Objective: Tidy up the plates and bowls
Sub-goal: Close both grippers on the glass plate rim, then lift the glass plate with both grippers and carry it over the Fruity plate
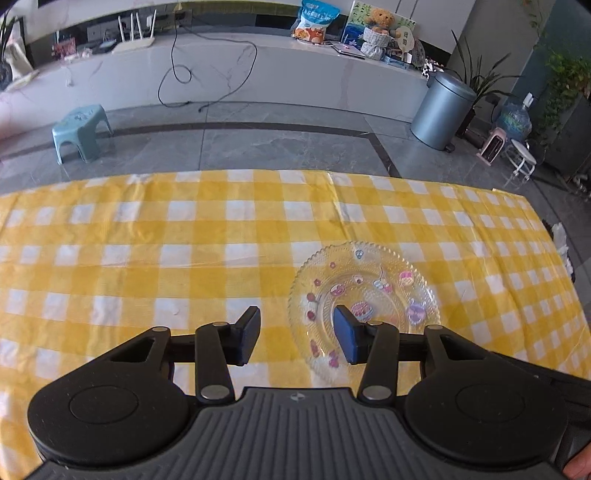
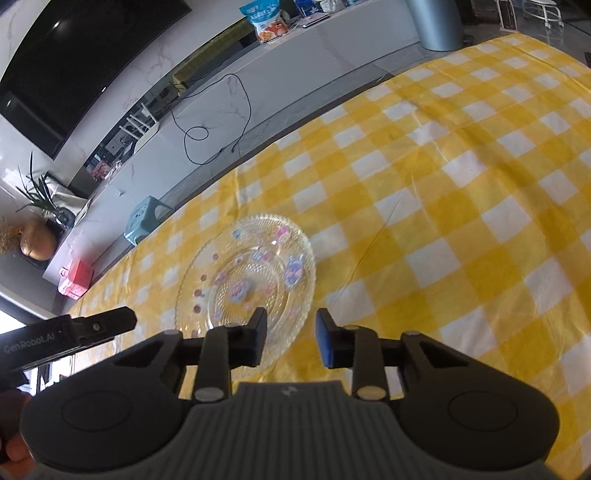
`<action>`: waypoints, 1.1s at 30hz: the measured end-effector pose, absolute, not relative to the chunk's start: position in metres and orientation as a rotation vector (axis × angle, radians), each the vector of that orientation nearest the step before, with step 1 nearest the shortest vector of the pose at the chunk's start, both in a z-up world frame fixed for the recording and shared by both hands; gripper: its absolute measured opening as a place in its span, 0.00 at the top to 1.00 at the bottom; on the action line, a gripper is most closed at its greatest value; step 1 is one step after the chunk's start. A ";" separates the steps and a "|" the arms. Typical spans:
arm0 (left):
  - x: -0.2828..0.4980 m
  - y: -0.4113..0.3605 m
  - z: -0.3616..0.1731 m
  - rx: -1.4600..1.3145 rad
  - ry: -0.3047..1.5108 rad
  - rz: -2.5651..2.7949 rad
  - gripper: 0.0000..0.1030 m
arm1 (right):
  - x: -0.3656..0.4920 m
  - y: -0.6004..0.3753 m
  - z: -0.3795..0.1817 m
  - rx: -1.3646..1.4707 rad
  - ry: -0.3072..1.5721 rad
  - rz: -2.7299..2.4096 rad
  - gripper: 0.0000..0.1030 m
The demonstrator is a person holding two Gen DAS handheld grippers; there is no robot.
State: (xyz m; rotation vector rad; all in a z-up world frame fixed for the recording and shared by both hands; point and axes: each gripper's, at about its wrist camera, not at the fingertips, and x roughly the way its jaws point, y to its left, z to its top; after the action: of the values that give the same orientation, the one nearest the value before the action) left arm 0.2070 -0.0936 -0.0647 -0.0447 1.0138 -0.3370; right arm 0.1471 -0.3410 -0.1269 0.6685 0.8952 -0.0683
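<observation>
We see one clear glass plate (image 1: 364, 306) lying flat on the yellow-and-white checked cloth (image 1: 147, 236) that covers the table; the plate has a beaded rim and small pink and purple cartoon stickers scattered over it, and it is our landmark for everything else; no bowl shows in either view

Our left gripper (image 1: 295, 338) hangs above the cloth at the plate's near left edge; its jaws stand wide apart and hold nothing; the right finger sits over the plate's inner part, the left finger over bare cloth just left of the plate; whether either finger touches the glass we cannot tell

Our right gripper (image 2: 290, 341) hovers at the plate's near edge as seen from its own camera; its jaws are parted, somewhat narrower than the left pair, and empty; its left finger overlaps the rim of the plate (image 2: 245, 275), its right finger lies over cloth (image 2: 443, 206) just right of it; the left gripper's black body shows in this view to the left of the plate

Beyond the plate, past the far edge of the cloth, the floor is grey tile; a small teal stool (image 1: 82, 132) stands far left of the plate, a grey bin (image 1: 441, 110) far right of it; behind them runs a long white counter (image 1: 229, 70) with a black cable (image 1: 207, 77) trailing down its front, and a snack bag (image 1: 316, 20) and a teddy bear (image 1: 380, 20) on top
</observation>
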 end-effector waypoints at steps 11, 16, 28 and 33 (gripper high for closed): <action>0.230 -0.091 -0.088 -0.064 1.021 -0.341 0.61 | 0.159 -0.355 -0.145 0.763 0.908 -0.057 0.80; 0.234 -0.090 -0.095 -0.094 1.032 -0.381 0.67 | 0.168 -0.353 -0.147 0.753 0.906 -0.047 0.83; 0.236 -0.102 -0.104 -0.087 1.057 -0.365 0.81 | 0.168 -0.355 -0.149 0.755 0.904 -0.053 0.94; 0.231 -0.104 -0.096 -0.060 1.041 -0.386 0.83 | 0.166 -0.357 -0.146 0.765 0.919 -0.074 0.94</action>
State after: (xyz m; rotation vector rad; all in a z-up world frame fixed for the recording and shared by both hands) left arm 0.2314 -0.1040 -0.0959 -0.0602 1.0408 -0.3856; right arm 0.1663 -0.3568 -0.1464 0.7649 0.9189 -0.0738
